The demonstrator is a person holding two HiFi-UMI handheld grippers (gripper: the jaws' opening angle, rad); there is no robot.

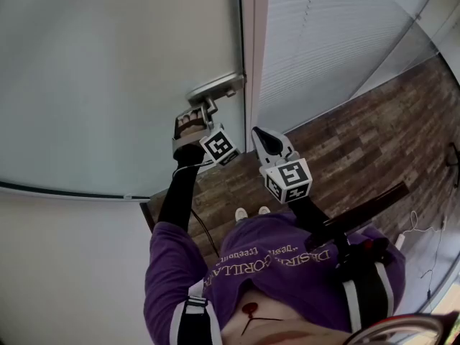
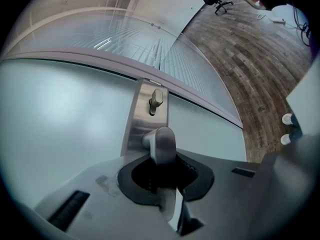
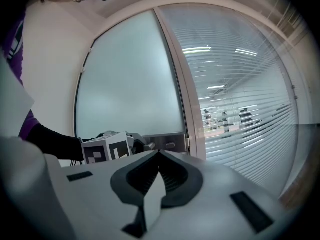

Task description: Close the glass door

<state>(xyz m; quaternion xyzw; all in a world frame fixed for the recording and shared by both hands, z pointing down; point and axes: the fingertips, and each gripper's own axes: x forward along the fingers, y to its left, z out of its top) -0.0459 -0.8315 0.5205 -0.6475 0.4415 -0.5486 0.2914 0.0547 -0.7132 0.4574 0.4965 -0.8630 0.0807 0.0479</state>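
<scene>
Jaws of the left gripper clamp the handle at the frosted door's right edge, beside the frame. Nearby, the right gripper hangs empty, jaws together. Blinds lie beyond.

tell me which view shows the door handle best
The left gripper view: the door handle sits at the centre, gripped by the left gripper. The head view shows it small from above; the right gripper view only glimpses it, far off and partly hidden.
</scene>
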